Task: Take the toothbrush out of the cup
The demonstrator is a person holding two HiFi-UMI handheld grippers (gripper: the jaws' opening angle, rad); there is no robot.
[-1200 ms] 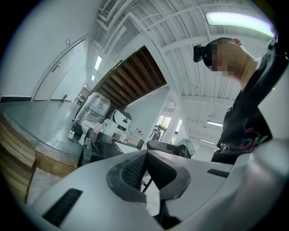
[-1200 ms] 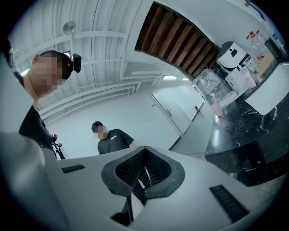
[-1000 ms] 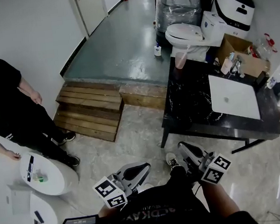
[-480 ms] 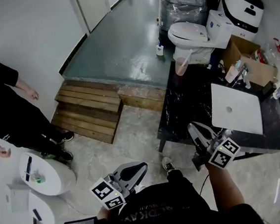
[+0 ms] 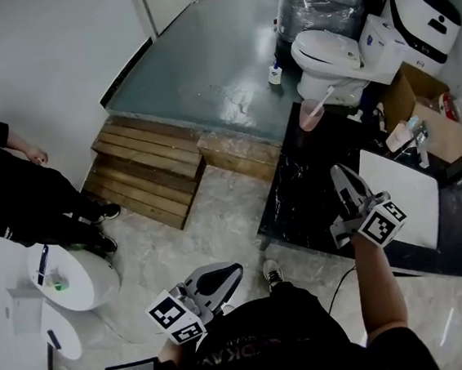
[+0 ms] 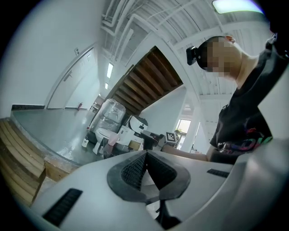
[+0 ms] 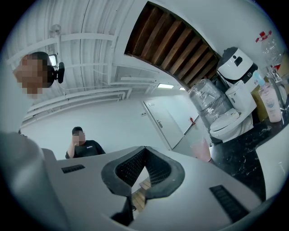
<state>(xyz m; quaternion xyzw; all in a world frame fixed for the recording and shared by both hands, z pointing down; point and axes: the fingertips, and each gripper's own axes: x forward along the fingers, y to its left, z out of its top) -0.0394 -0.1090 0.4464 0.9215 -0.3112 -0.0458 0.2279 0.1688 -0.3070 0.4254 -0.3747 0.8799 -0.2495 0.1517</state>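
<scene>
**Head view with both gripper views: the approach to the cup.** We take the black counter (image 5: pixel 309 188) as landmark throughout.

The pink cup (image 5: pixel 312 116) stands upright at the counter's far left corner. The toothbrush (image 5: pixel 326 96) is in it, its pale handle leaning out over the rim toward the counter's right side. Neither is touched by anything.

The right gripper (image 5: pixel 339 175) has changed place. A second ago it hung low off the counter's near edge, close to the person's body. Now it reaches out above the counter's middle, beside the white basin (image 5: pixel 404 195), with its tips aimed at the cup's corner. In the right gripper view its jaws are pressed together with nothing between them, and the cup (image 7: pixel 201 149) lies ahead and well apart.

The left gripper (image 5: pixel 233 270) has stayed off the counter's near left edge, over the floor. Its jaws are likewise closed on nothing.

We read this shift as the reach having begun, with the grasp not yet begun and the toothbrush not yet out of the cup. In our judgement, the right jaws must part before they can close on the handle above the rim.
</scene>
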